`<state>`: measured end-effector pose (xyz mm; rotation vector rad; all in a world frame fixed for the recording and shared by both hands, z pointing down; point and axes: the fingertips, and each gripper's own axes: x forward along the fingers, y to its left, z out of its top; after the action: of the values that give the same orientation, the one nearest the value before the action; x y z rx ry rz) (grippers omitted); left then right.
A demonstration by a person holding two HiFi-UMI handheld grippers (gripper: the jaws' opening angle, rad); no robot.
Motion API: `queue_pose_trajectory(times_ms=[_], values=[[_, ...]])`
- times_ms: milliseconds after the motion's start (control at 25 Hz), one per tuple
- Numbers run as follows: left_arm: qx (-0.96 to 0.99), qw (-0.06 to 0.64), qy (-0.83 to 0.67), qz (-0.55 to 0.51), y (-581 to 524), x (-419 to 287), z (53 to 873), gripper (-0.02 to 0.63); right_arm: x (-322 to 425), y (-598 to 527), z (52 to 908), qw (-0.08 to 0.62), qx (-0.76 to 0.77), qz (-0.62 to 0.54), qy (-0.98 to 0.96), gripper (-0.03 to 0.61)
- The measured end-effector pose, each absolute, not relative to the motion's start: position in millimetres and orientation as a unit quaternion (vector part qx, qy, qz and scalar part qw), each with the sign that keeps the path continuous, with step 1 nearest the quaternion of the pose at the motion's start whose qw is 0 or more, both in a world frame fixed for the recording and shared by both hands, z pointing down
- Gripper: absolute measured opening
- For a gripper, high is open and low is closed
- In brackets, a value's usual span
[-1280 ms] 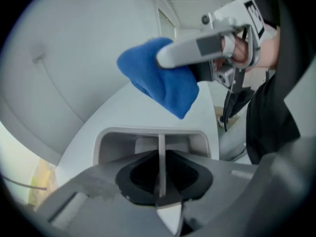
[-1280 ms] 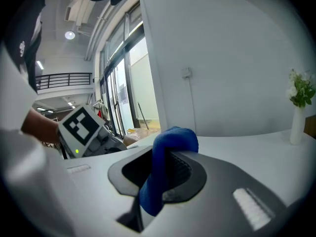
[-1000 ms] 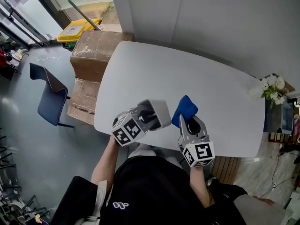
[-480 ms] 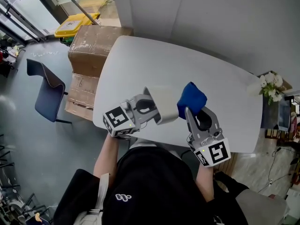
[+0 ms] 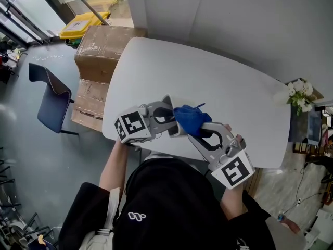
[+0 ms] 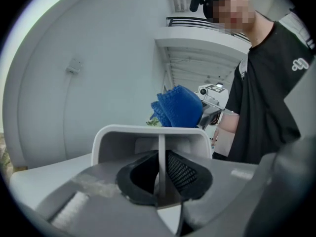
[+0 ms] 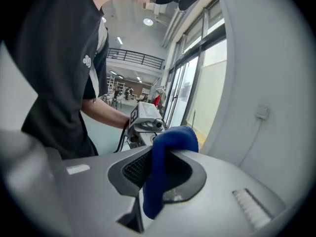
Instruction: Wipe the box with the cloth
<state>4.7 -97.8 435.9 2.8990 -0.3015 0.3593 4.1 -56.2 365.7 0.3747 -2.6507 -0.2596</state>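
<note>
My left gripper [image 5: 167,123] is shut on a wall of the small white box [image 5: 168,103], held above the white table's [image 5: 223,87] near edge. In the left gripper view the box [image 6: 148,138] is an open shell, with one thin wall pinched between the jaws of the left gripper [image 6: 160,174]. My right gripper [image 5: 196,132] is shut on the blue cloth [image 5: 188,120], which lies against the box and hides most of it. The cloth [image 6: 178,106] bulges over the box's far rim. In the right gripper view the cloth [image 7: 165,162] hangs folded between the jaws of the right gripper [image 7: 155,181].
Stacked cardboard boxes [image 5: 101,48] stand off the table's left end, with a blue chair [image 5: 49,100] and a yellow bin [image 5: 78,27] beyond. White flowers [image 5: 297,94] sit at the table's right end. A grey wall runs behind the table.
The right gripper has swung left and brought the cloth from beside the box onto it. The left gripper has turned a little with the box and stayed near the table's edge.
</note>
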Motion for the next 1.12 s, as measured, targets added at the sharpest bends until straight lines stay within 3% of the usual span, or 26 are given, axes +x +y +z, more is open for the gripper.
queue_pose_trajectory(times_ms=[560,920,1120], values=[[0.988,0.075,0.080,0.105,-28.2,14.3,411.6,0.052,-9.5,-62.5,342.3,0.143,0.048,-0.051,-0.987,0.055],[0.987,0.087,0.129,0.037,0.0,14.1,362.4,0.052,5.6,-83.2,321.8,0.033,0.063,0.043,-0.997,0.057],[0.985,0.037,0.169,0.015,14.3,12.5,340.5,0.052,10.5,-88.1,324.0,-0.001,0.048,0.075,-0.996,0.055]])
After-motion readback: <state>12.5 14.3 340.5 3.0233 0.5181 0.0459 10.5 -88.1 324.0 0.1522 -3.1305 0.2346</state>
